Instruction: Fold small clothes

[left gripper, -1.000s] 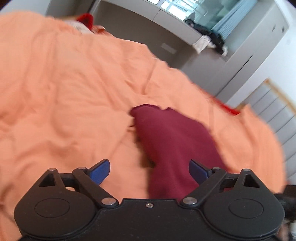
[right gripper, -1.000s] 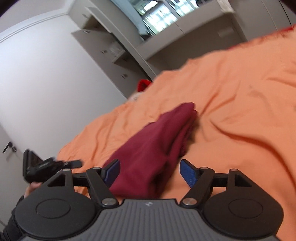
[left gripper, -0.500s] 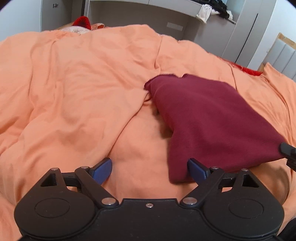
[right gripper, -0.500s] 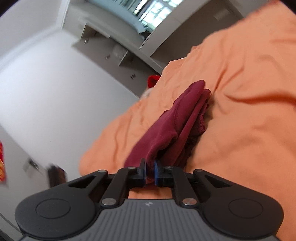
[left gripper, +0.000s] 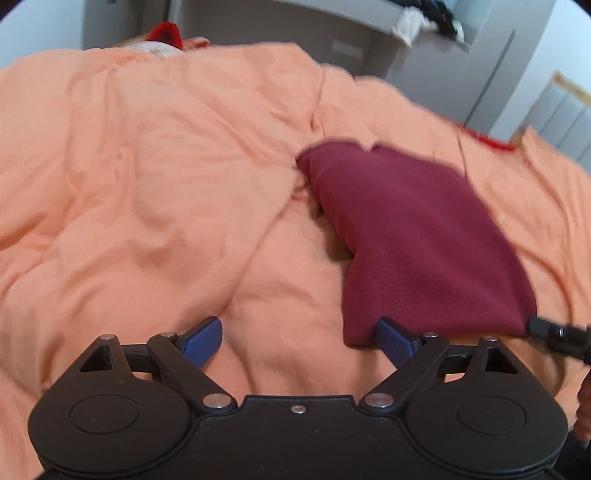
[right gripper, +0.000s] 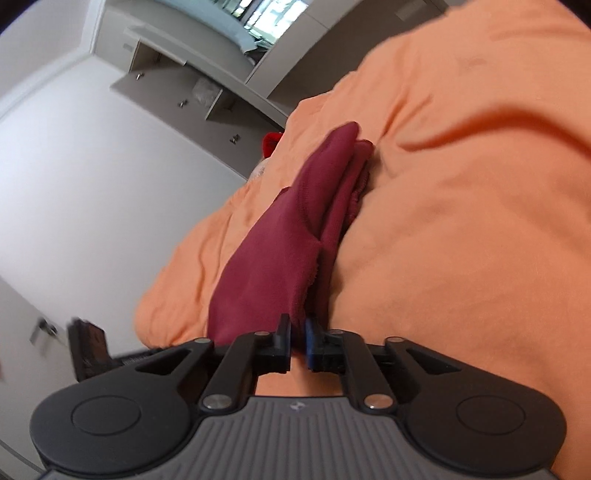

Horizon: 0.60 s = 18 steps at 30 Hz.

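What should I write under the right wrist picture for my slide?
Right gripper shut on the edge of the dark red garment lying on the orange bedcover.

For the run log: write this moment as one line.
task: fold small clothes | right gripper: shut on maroon garment corner | left gripper: open, at near edge | surface: orange duvet

Soft, even daylight fills both views; a bright window at twelve o'clock in the right wrist view is blown out. Shadows in the orange duvet folds are faint. Fisheye bending curves the cabinets toward one o'clock. Motion blur smears edges, worst at three o'clock in the left wrist view.
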### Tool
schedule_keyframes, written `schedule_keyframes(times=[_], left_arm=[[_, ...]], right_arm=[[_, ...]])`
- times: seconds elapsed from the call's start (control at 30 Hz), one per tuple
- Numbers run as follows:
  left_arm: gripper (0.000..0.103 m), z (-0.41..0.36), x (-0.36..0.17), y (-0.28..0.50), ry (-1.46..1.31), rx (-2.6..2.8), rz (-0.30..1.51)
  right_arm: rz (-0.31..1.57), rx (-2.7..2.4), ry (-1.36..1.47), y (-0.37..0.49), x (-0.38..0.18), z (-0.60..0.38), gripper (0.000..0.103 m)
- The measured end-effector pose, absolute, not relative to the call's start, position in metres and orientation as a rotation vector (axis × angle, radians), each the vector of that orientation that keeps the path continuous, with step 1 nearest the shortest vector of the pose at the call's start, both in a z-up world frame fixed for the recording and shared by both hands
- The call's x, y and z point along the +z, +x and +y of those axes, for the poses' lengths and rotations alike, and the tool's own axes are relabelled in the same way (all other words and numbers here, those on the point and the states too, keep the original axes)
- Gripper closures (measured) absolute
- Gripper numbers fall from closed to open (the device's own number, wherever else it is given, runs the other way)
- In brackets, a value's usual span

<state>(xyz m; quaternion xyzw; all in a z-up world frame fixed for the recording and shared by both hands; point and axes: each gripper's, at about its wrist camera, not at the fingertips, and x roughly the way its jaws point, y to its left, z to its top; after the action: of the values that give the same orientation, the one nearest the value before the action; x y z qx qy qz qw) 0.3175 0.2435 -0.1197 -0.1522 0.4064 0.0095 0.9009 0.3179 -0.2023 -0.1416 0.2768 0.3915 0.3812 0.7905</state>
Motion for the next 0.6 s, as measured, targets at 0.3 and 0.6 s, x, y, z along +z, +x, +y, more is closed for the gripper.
schedule_keyframes(times=[0.3,0.6], left_arm=[[0.007,0.221,-0.079,0.302,-0.298,-0.045,0.609],[0.01,0.131,-0.112,0.35,0.087,-0.09,0.724]], right_arm=[[0.583,0.858,0.418,0.275,-0.069,-0.197,0.055],[0.674,0.745,0.144,0.299,-0.105,-0.133,0.074]])
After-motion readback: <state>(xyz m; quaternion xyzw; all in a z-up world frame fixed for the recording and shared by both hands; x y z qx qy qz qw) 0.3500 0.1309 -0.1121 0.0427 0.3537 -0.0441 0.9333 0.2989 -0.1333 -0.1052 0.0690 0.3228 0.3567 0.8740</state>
